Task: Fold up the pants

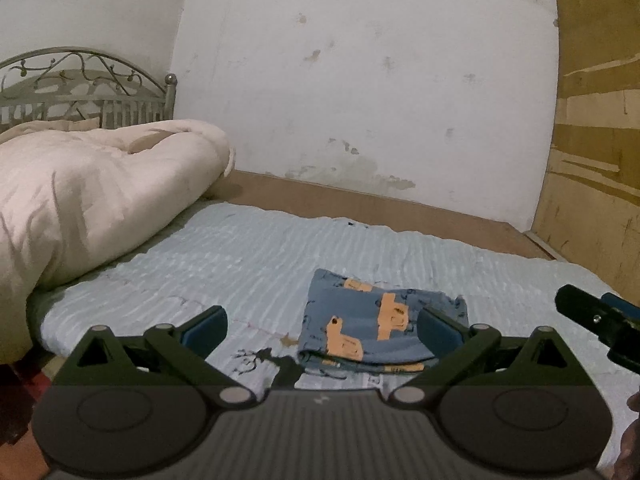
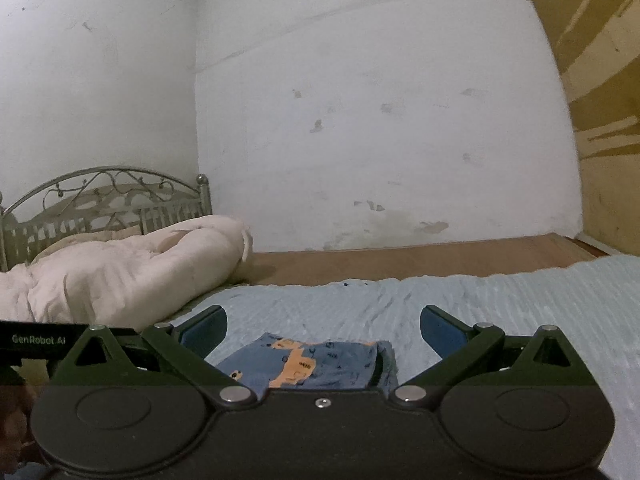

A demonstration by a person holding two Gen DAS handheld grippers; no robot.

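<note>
The pants [image 1: 372, 328] are blue with orange patches and lie folded into a small flat rectangle on the light blue bedspread [image 1: 240, 256]. My left gripper [image 1: 322, 326] is open and empty, held above the bed just short of the bundle's near edge. My right gripper [image 2: 322, 330] is open and empty, held above the pants [image 2: 308, 364], which lie between and below its fingers. The right gripper also shows at the right edge of the left wrist view [image 1: 600, 324].
A rumpled cream duvet [image 1: 92, 192] is piled at the left toward the metal headboard [image 1: 80, 88]. A brown wooden strip [image 1: 380, 204] runs along the white wall behind the bed. A wooden panel [image 1: 596, 140] stands at the right.
</note>
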